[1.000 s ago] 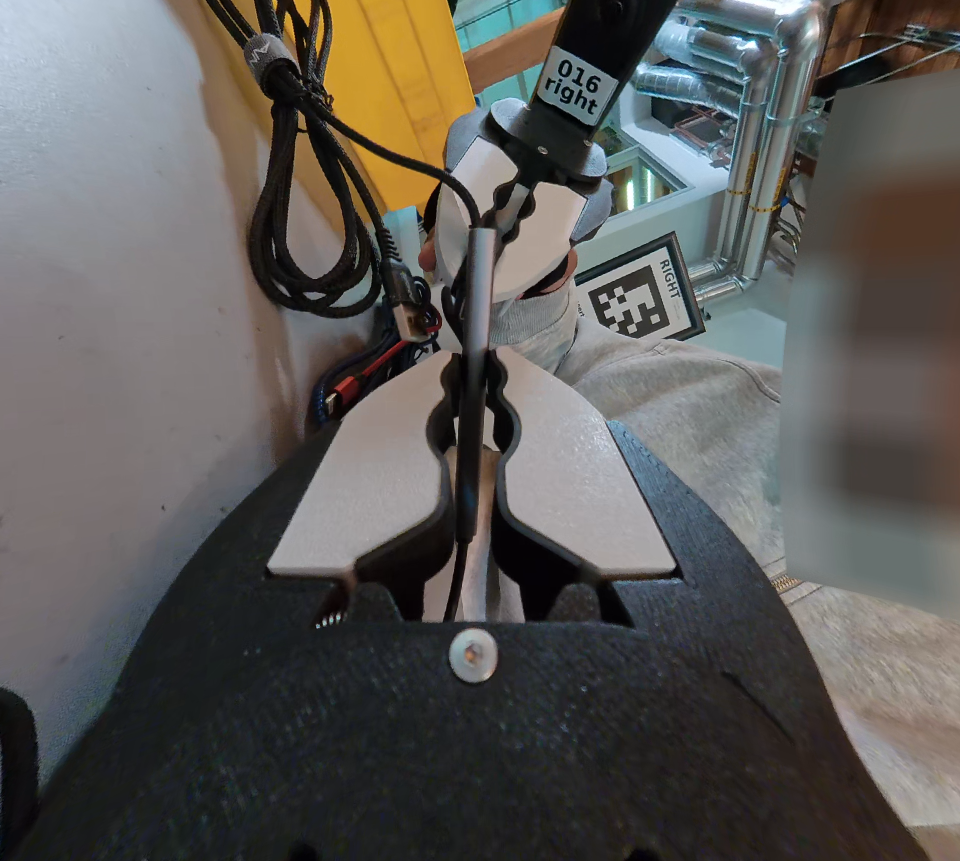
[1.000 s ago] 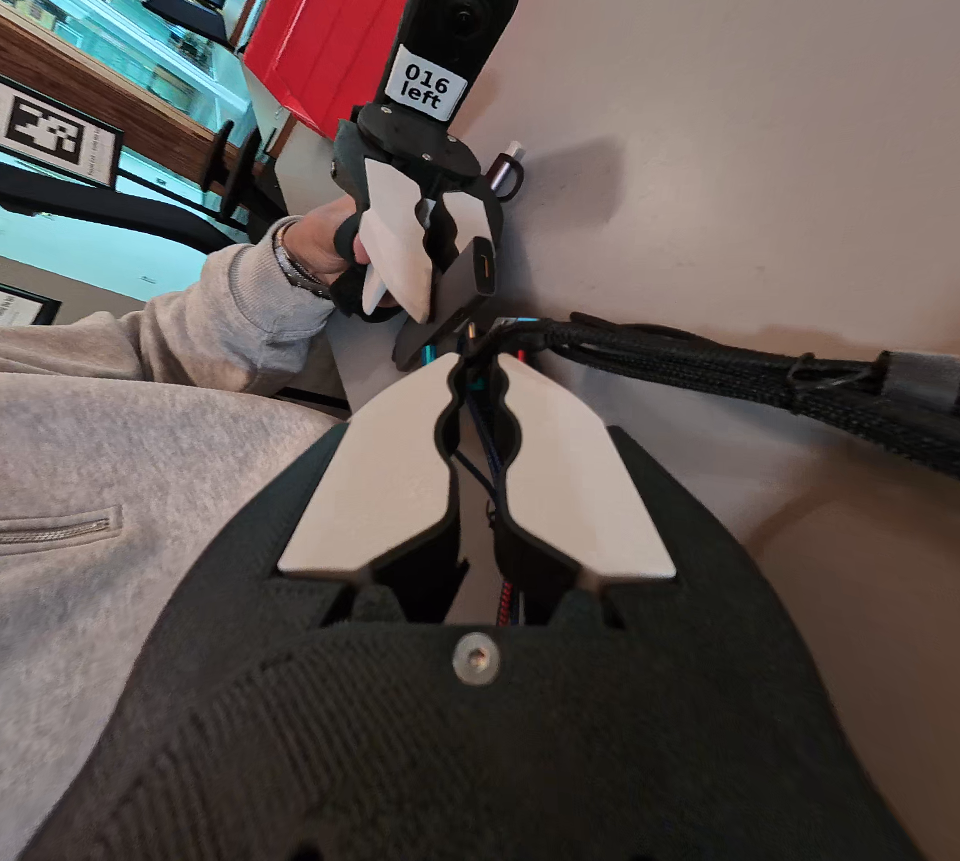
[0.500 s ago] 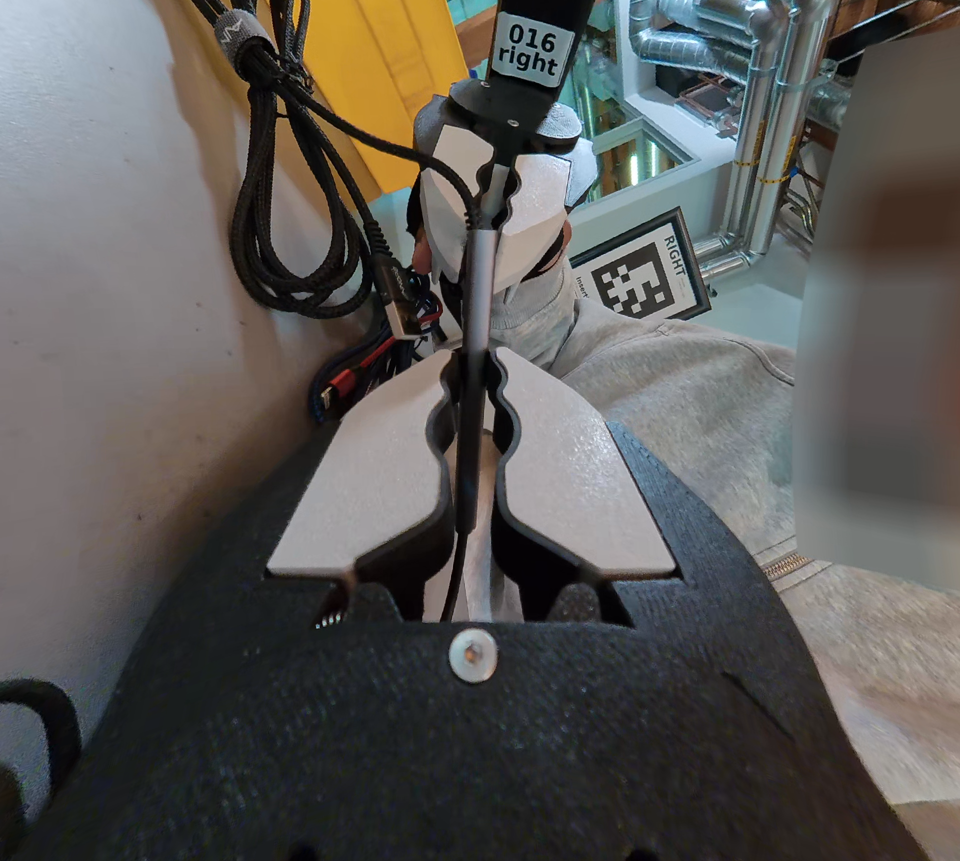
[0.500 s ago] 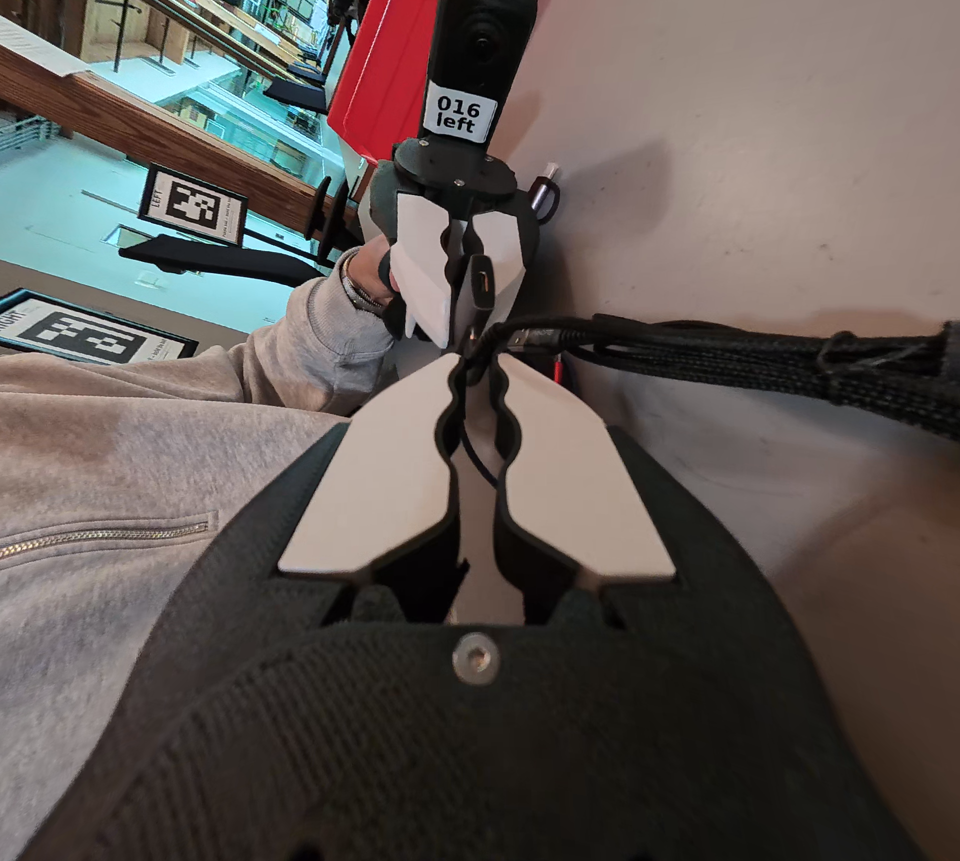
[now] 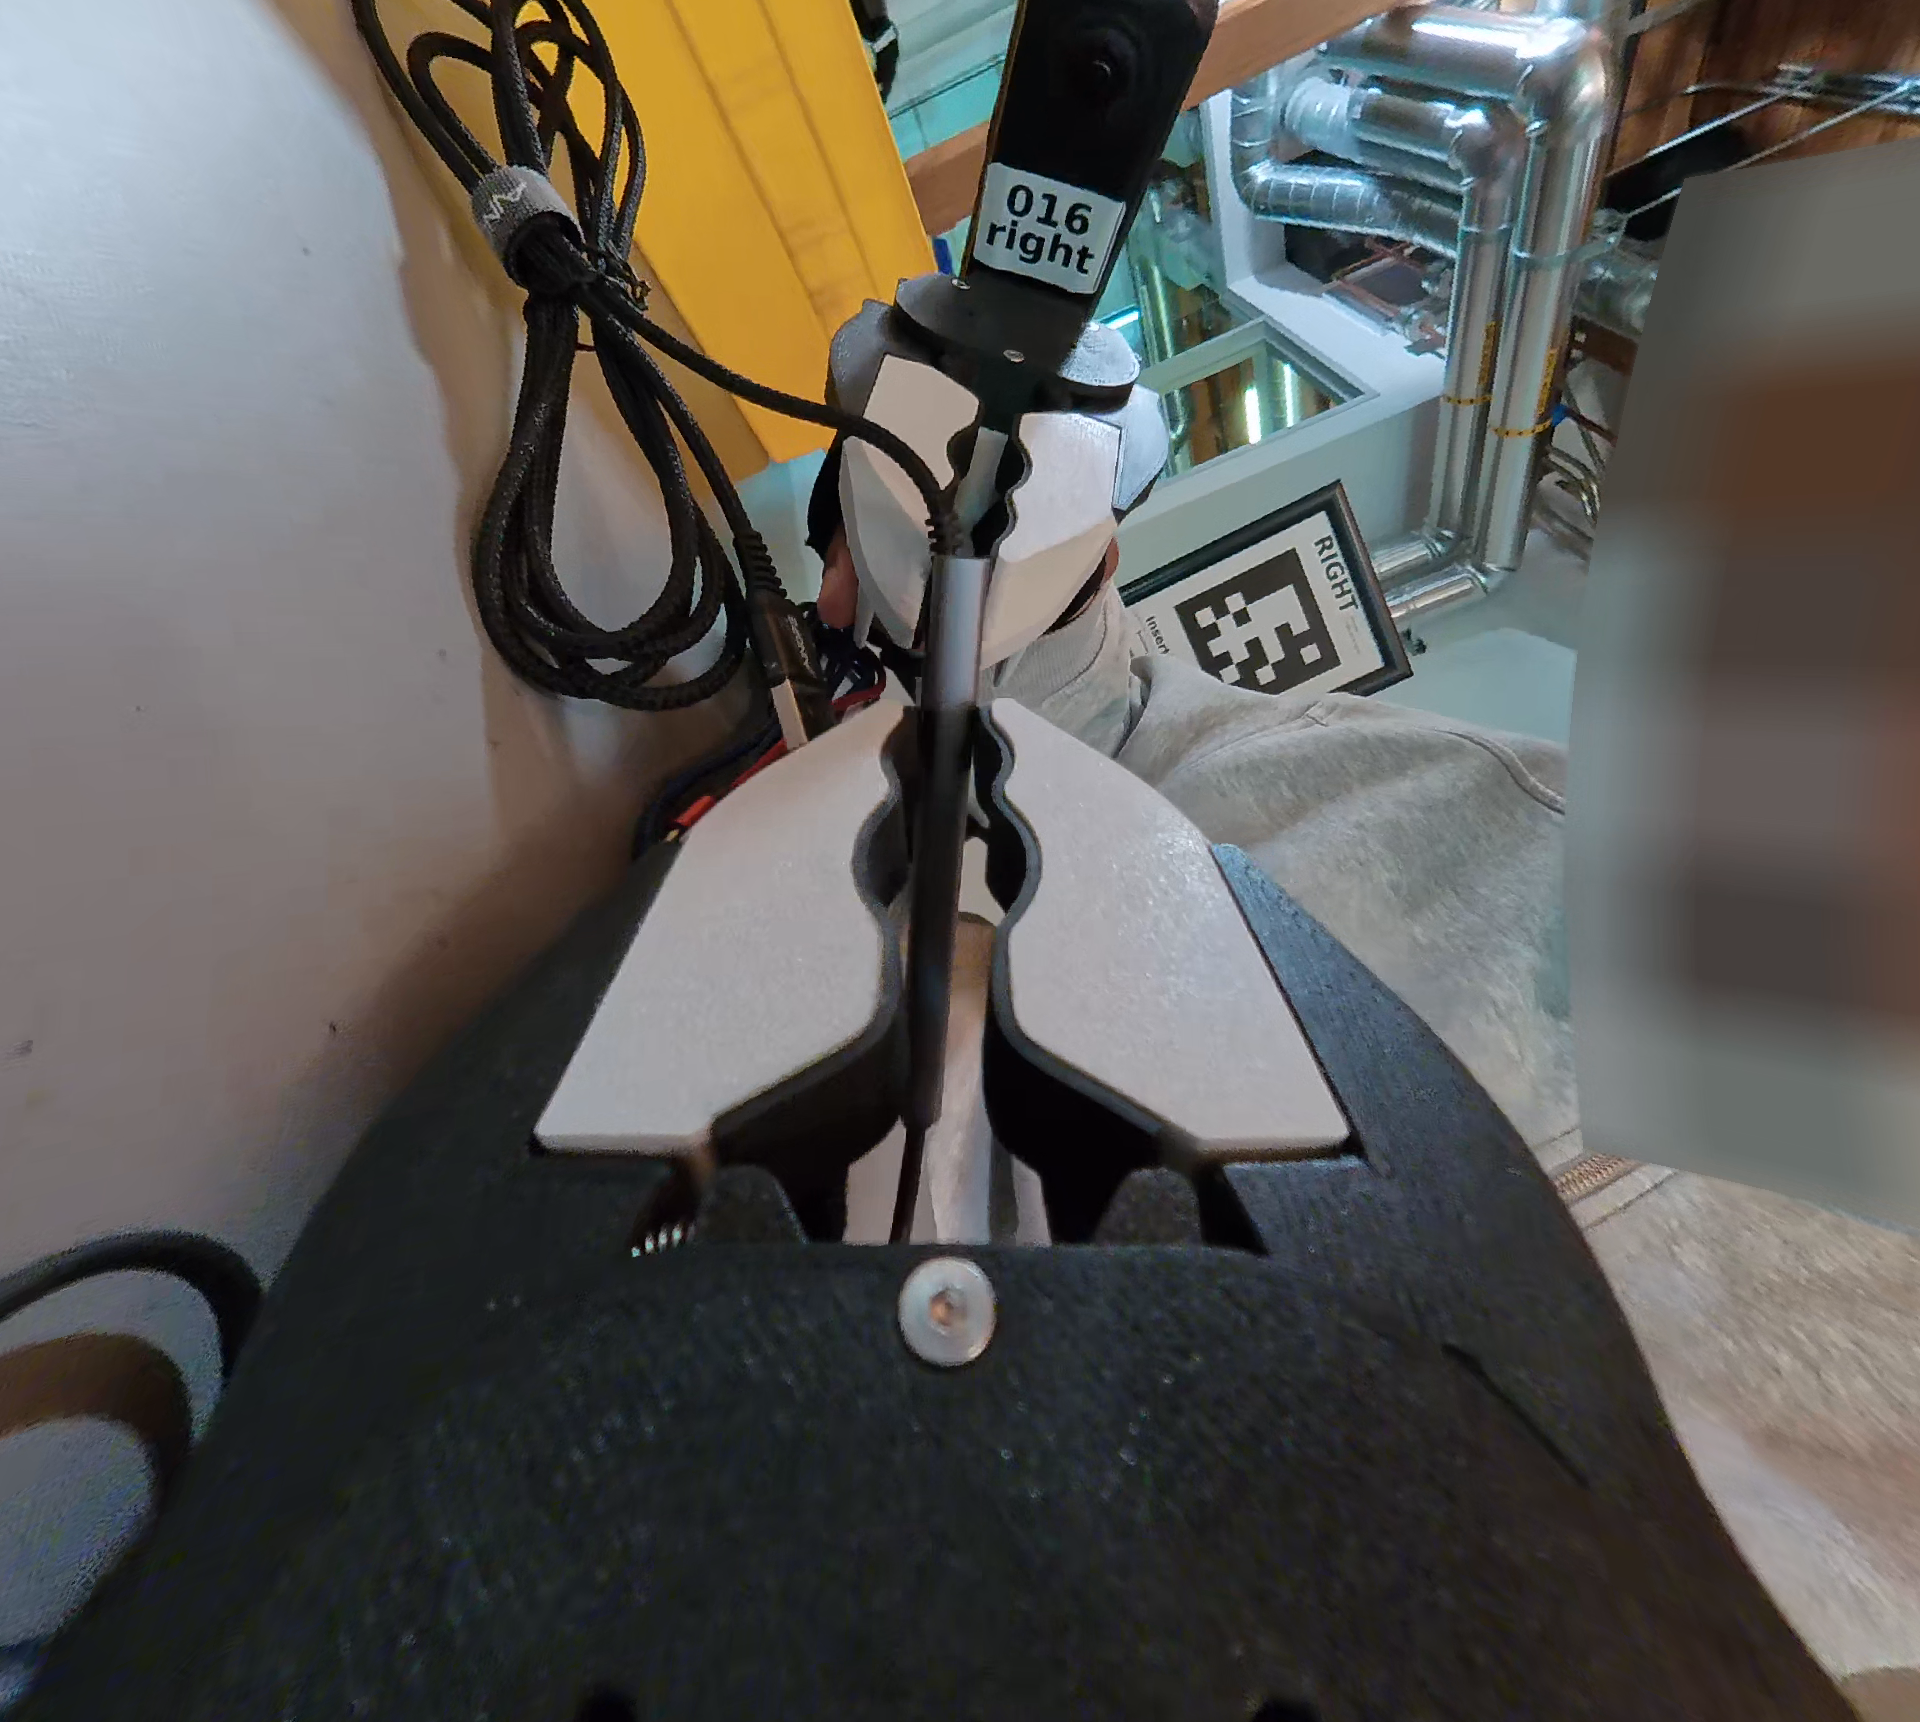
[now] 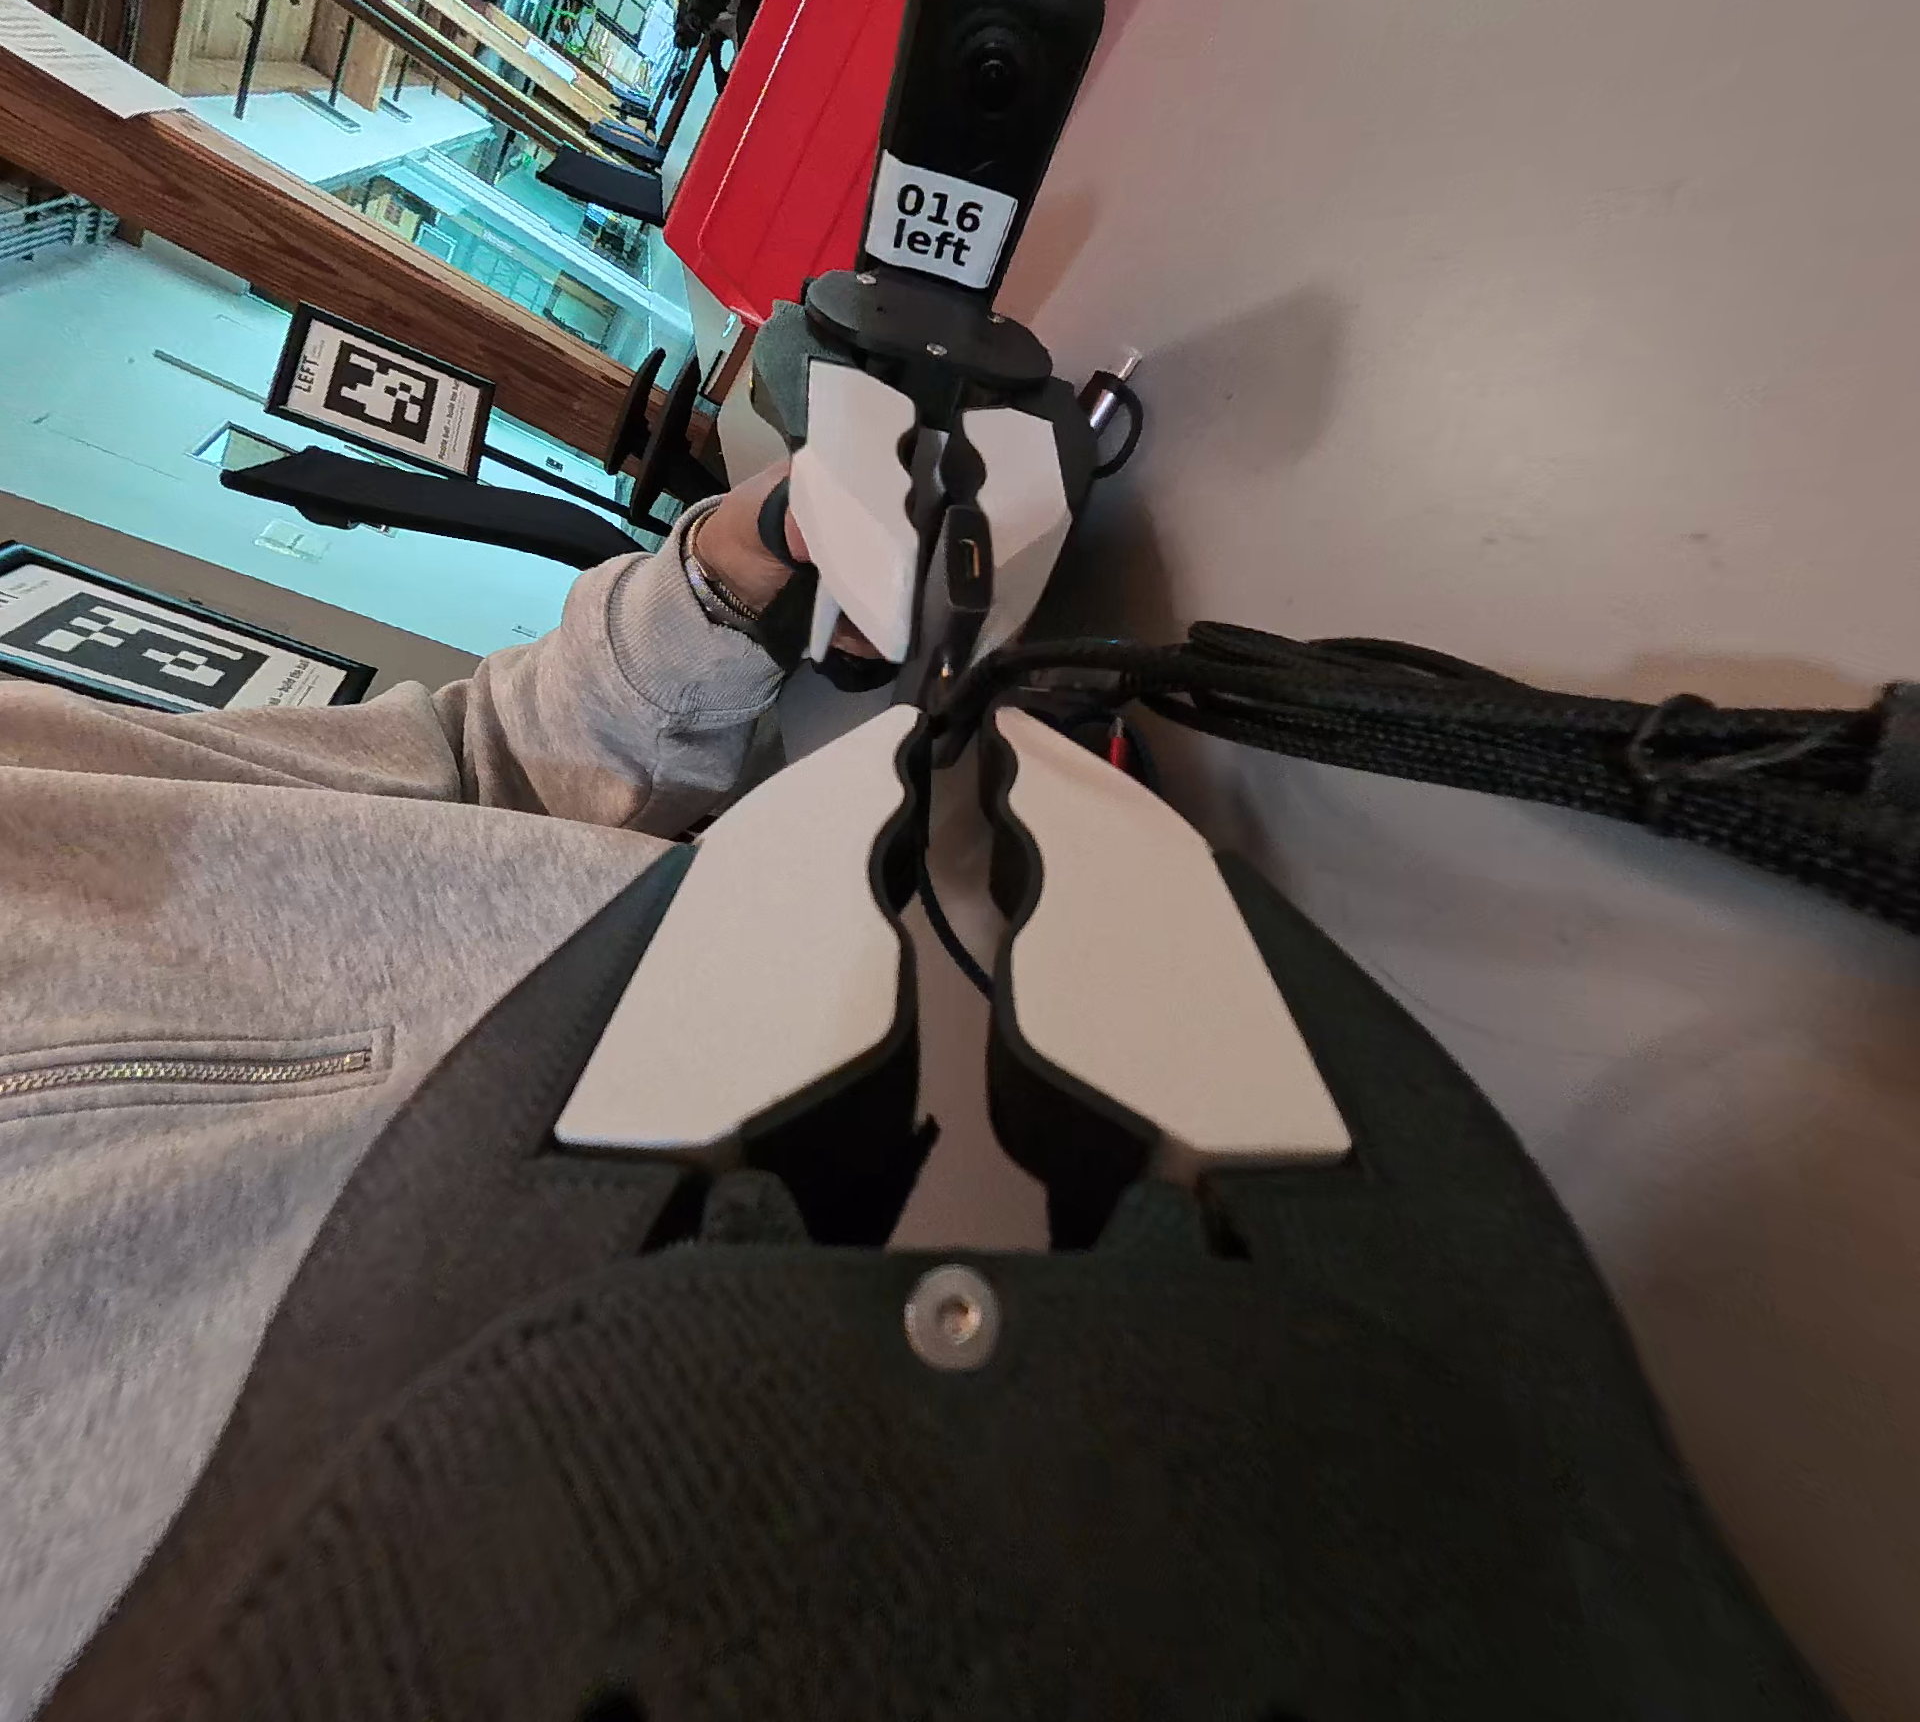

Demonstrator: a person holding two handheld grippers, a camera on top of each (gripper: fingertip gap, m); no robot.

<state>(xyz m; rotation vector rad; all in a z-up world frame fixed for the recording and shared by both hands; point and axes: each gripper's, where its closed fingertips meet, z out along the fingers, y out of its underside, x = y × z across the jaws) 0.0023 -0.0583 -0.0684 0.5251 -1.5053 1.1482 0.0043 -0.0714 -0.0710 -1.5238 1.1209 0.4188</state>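
My left gripper (image 5: 945, 722) is shut on a thin flat grey adapter (image 5: 956, 623), seen edge-on and pointing forward. In the right wrist view the left gripper (image 6: 940, 633) holds the same adapter (image 6: 966, 560), its port side showing. My right gripper (image 6: 951, 722) is shut on the plug end of a thin black cable (image 6: 945, 929). The plug tip meets the adapter's near end. In the left wrist view the right gripper (image 5: 961, 550) faces mine, with the cable (image 5: 790, 405) running to its tips. The cable leads from a strapped black braided coil (image 5: 561, 425) on the white table (image 5: 208, 633).
The coil also shows in the right wrist view (image 6: 1455, 716). Red and blue wires (image 5: 707, 810) lie below the adapter. A yellow panel (image 5: 675, 62) and a red panel (image 6: 883, 10) stand at the table's edges. Framed marker cards (image 5: 1268, 612) (image 6: 384, 394) and a grey sleeve (image 6: 623, 685) are behind. Left and right tips are no more than a few centimetres apart.
The right gripper has brought the plug up to the adapter's end; one second ago they were apart. Both grippers stay shut on what they hold.
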